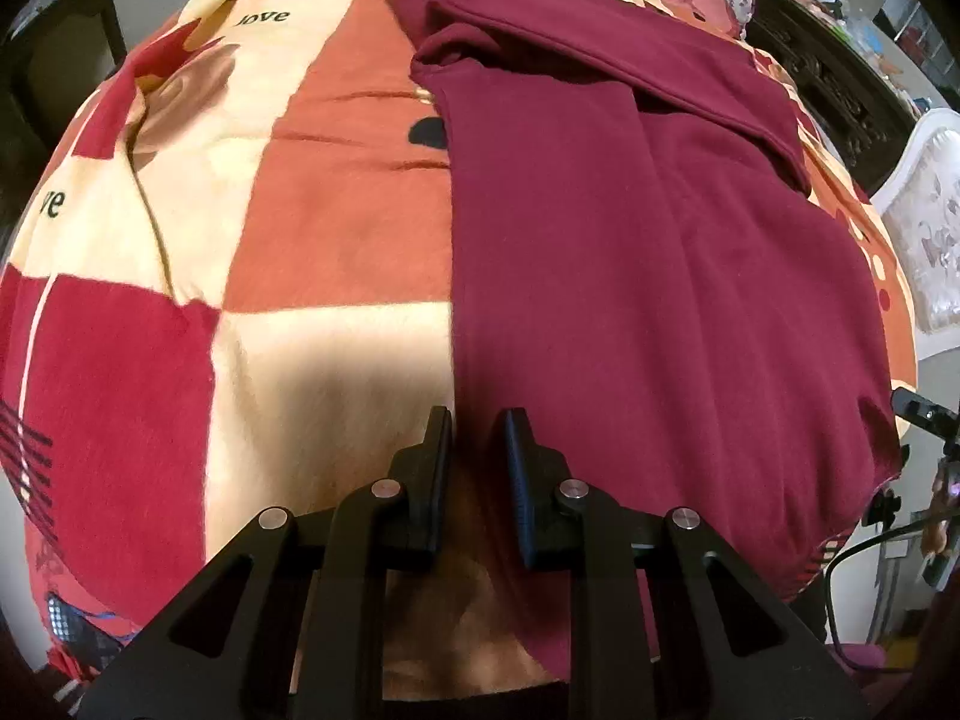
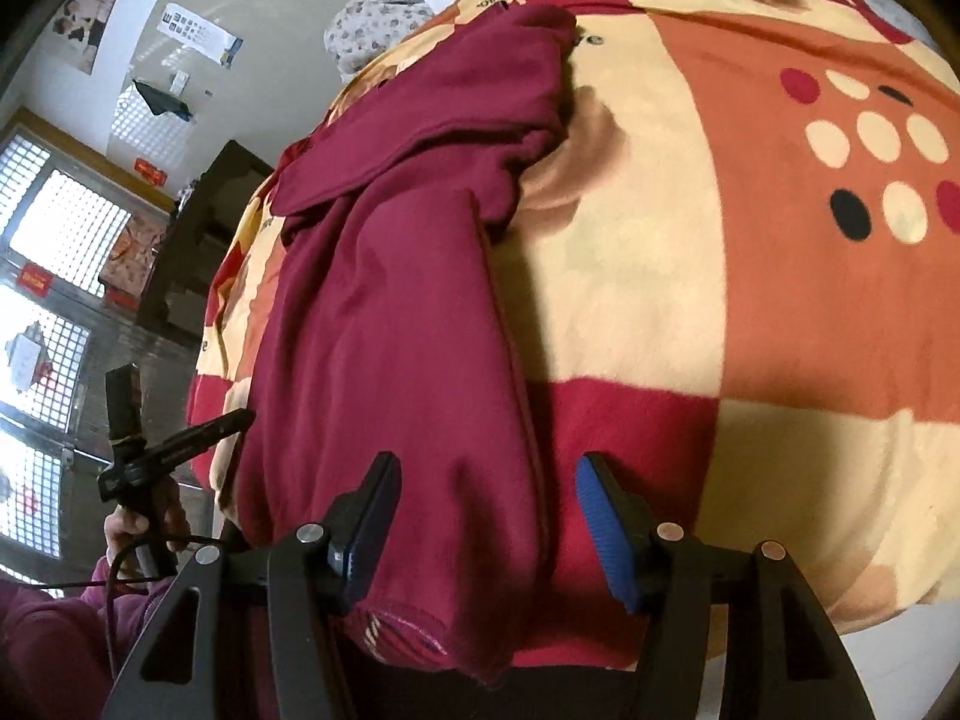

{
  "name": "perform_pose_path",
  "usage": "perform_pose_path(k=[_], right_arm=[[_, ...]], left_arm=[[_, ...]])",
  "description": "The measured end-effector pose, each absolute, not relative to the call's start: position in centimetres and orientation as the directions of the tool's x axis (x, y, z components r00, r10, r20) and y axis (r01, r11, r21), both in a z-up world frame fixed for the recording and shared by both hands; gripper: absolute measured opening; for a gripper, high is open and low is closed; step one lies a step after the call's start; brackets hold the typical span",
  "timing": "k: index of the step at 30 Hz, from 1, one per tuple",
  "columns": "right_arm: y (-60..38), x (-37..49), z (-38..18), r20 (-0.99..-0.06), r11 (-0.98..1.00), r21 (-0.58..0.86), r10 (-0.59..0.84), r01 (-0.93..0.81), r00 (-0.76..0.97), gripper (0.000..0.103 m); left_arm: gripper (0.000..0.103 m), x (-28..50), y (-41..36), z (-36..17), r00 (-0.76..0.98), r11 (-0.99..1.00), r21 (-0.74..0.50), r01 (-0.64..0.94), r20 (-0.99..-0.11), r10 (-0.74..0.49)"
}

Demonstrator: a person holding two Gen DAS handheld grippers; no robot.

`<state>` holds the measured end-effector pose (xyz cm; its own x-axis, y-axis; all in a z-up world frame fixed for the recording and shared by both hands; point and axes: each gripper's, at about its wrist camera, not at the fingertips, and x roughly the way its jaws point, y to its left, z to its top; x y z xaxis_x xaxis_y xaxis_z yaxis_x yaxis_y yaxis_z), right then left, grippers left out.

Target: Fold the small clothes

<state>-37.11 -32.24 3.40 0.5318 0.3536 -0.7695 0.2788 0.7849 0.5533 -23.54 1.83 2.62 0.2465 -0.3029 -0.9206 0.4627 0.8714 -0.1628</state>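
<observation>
A maroon garment (image 1: 630, 228) lies partly folded on a bed under a patchwork blanket (image 1: 300, 228) of red, orange and cream squares, with a sleeve laid slantwise across its upper part. No container shows in either view.

The left tool (image 1: 477, 420) hangs over the garment's left edge near the hem, its jaws only narrowly parted with nothing between them; one finger lies over the blanket, the other over the cloth.

The right tool (image 2: 486, 468) has its jaws about half open, astride the garment's (image 2: 390, 312) right edge at the hem, with the pads not pressing on it.

Only the right wrist view shows a hand (image 2: 141, 525) gripping the left tool's handle, a barred window (image 2: 54, 252) and a wall poster (image 2: 198, 30). Only the left wrist view shows a white carved bed-end (image 1: 927, 210).
</observation>
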Motion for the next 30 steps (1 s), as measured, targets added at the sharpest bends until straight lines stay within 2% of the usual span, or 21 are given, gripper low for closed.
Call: perform_pose_path(k=[25,27,29,30], right_arm=[[-30.7,-35.8,3.0,-0.75,0.78,0.563,0.343,0.273,0.566,0.058],[-30.5,-35.0,2.8,-0.746,0.797,0.559,0.364,0.228,0.557,0.058],[-29.7,-34.5,2.2,-0.774,0.827,0.526,0.372,0.196,0.512,0.043],[-29.4,-34.5,2.0,-0.776,0.828,0.527,0.377,0.192,0.506,0.023]], left_arm=[[0.018,-24.6,2.3,2.2,0.124,0.851,-0.256,0.459,-0.93,-0.347],[0.025,-24.6,2.0,1.9,0.108,0.846,-0.262,0.464,-0.931,-0.348],[0.026,-24.5,1.9,1.8,0.109,0.846,-0.262,0.464,-0.931,-0.348],[0.026,-24.6,2.0,1.8,0.108,0.845,-0.266,0.464,-0.93,-0.352]])
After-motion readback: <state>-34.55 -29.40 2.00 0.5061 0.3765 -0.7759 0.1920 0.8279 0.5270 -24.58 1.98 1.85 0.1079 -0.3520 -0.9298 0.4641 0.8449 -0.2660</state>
